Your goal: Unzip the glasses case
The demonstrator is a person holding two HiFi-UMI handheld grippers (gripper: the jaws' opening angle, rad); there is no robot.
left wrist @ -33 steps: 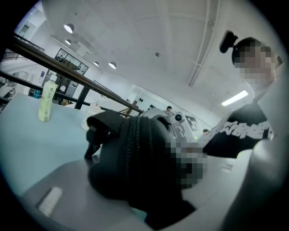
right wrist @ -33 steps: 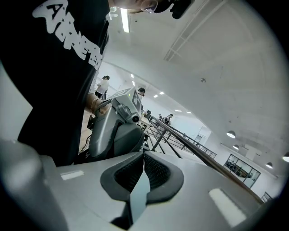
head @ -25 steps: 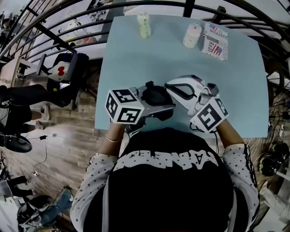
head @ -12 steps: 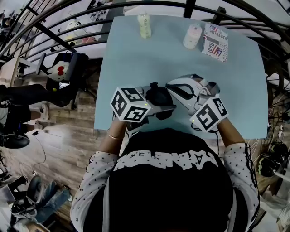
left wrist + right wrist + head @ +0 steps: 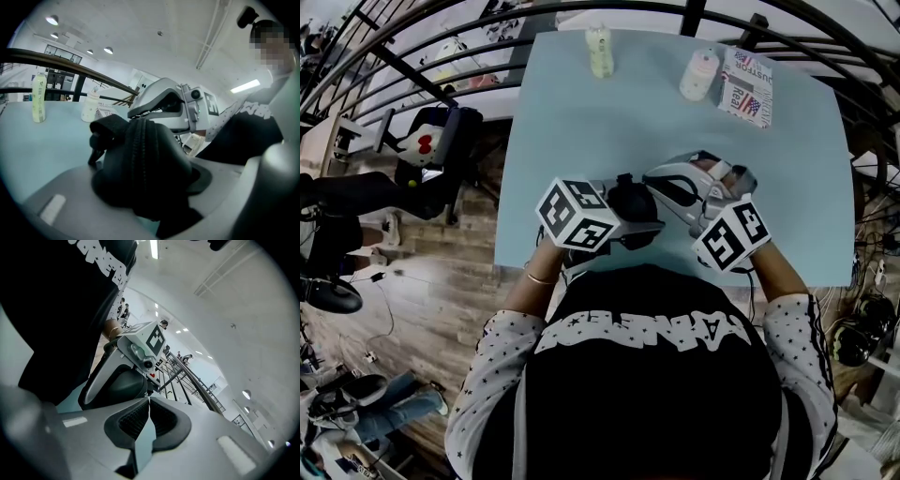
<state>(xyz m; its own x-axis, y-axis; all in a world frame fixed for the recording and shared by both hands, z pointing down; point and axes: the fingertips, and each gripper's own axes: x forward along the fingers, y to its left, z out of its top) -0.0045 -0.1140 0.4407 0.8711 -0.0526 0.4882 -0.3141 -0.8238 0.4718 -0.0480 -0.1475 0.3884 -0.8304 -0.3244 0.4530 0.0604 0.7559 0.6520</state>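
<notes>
The left gripper (image 5: pixel 630 208) is clenched on the black glasses case (image 5: pixel 145 164), with one jaw on each side of its rounded body. In the left gripper view the zip (image 5: pixel 137 154) runs up over the middle of the case, facing the camera, and a small black tab (image 5: pixel 96 151) hangs at the case's left end. The case is over the near part of the pale blue table (image 5: pixel 562 122), close to the person's chest, between the two tools. The right gripper (image 5: pixel 149 404) comes in from the other side, its tip right against the case. Its ribbed pads (image 5: pixel 133 420) are pressed together at the tip, with only a thin wedge of table showing between them lower down. I cannot tell whether anything thin is pinched where they meet. Beyond those pads, the right gripper view shows the dark case sitting in the left gripper. At the far edge of the table stand a pale green bottle (image 5: pixel 600 52) and a white bottle (image 5: pixel 698 75), with a printed packet (image 5: pixel 745 86) just beside the white one, all well apart from the case
</notes>
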